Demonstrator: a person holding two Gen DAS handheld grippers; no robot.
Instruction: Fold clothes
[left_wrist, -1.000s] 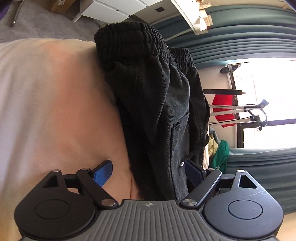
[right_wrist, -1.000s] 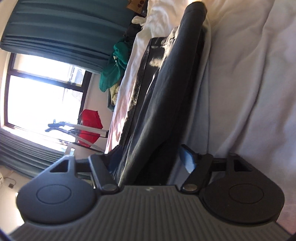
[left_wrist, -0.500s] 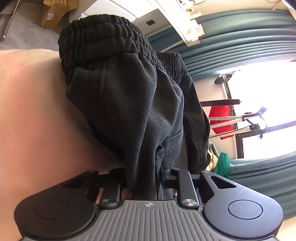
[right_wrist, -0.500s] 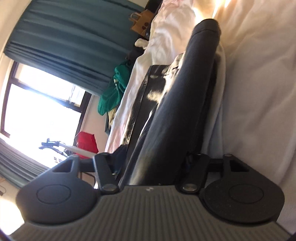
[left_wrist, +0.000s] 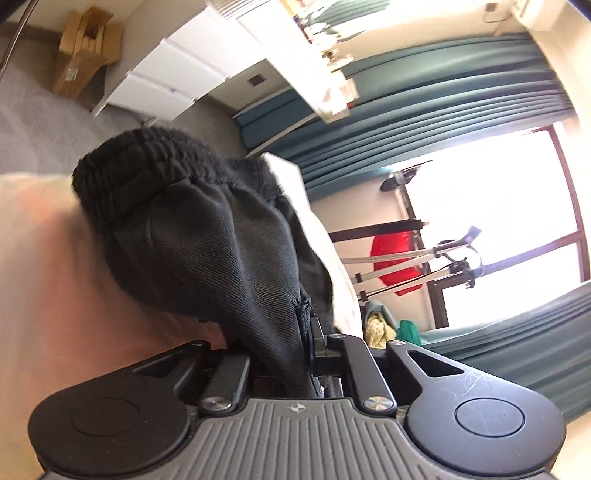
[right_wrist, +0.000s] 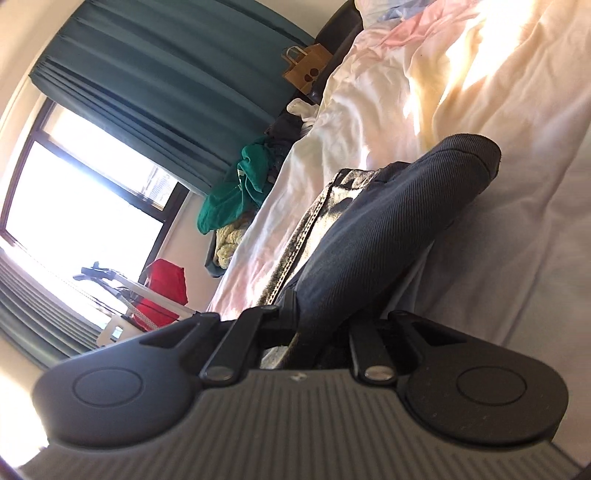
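Left hand-held gripper (left_wrist: 277, 363): jaws closing, drawn in narrow, with a bunched fold of the black trousers (left_wrist: 207, 243) pinched between them; the cloth fills the gap and runs up and away from the fingers.
Right hand-held gripper (right_wrist: 308, 332): jaws closing, likewise narrow, with a thick dark fold of the same garment (right_wrist: 380, 229) clamped between them.
Trousers, location: on the bed (right_wrist: 461, 92), stretched between the two grippers; in the left wrist view the gathered elastic waistband (left_wrist: 147, 166) sits at the far end, above the pale sheet (left_wrist: 48, 258).
Trousers, condition: doubled over lengthwise; in the right wrist view a rounded folded end (right_wrist: 469, 155) lies farthest from the gripper, and a stitched seam edge (right_wrist: 303, 236) catches the sunlight on its left.
Bed surface: cream and pink bedding, creased, sunlit toward the far end; shaded beside the garment on the right.
Surroundings, left wrist view: white drawer unit (left_wrist: 173, 74), cardboard box (left_wrist: 81, 48) on grey carpet, teal curtains (left_wrist: 424, 110), bright window (left_wrist: 491, 221), red item (left_wrist: 395, 258) on a rack.
Surroundings, right wrist view: teal curtains (right_wrist: 155, 81), green garment (right_wrist: 236, 188) heaped beside the bed, brown paper bag (right_wrist: 306, 66) near the bed's far end.
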